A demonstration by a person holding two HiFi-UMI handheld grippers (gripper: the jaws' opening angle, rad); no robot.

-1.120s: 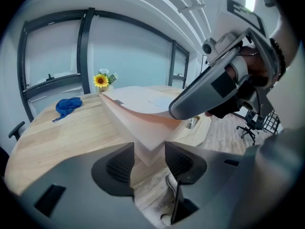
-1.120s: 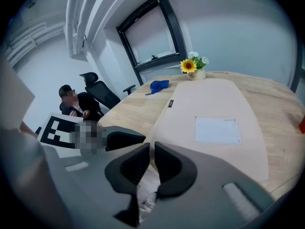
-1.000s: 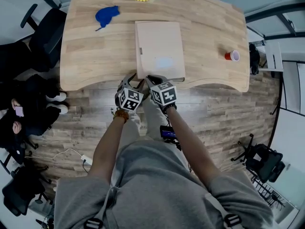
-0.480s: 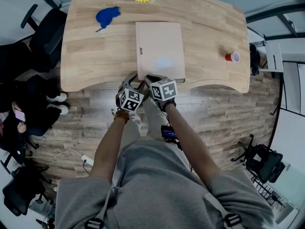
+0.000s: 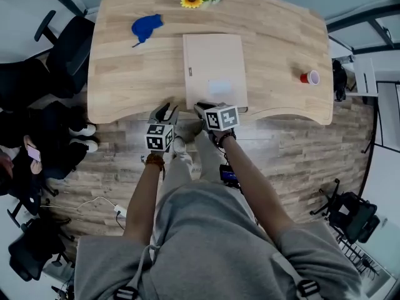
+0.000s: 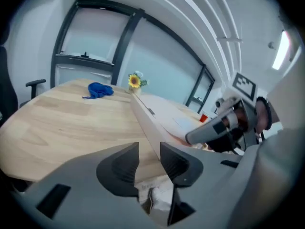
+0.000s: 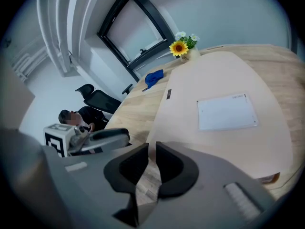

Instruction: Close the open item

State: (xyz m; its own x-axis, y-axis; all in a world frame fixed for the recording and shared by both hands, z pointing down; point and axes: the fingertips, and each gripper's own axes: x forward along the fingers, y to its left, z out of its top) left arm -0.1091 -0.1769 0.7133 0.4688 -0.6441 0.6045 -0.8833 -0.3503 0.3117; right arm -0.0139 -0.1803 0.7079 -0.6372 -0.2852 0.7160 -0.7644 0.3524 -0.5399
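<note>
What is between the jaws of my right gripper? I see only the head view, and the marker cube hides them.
Observer: Nothing is gripped. In the right gripper view the right gripper shows a narrow gap between its jaws, which have just been opening; the box and the table show through it.
Operator: And the other one?
Observer: Its own view shows the left gripper with jaws apart and empty; they have just been closing.
Operator: Does the box look closed?
Observer: Seen from the side in the left gripper view, it is one flat slab; no gap shows along its side.
</note>
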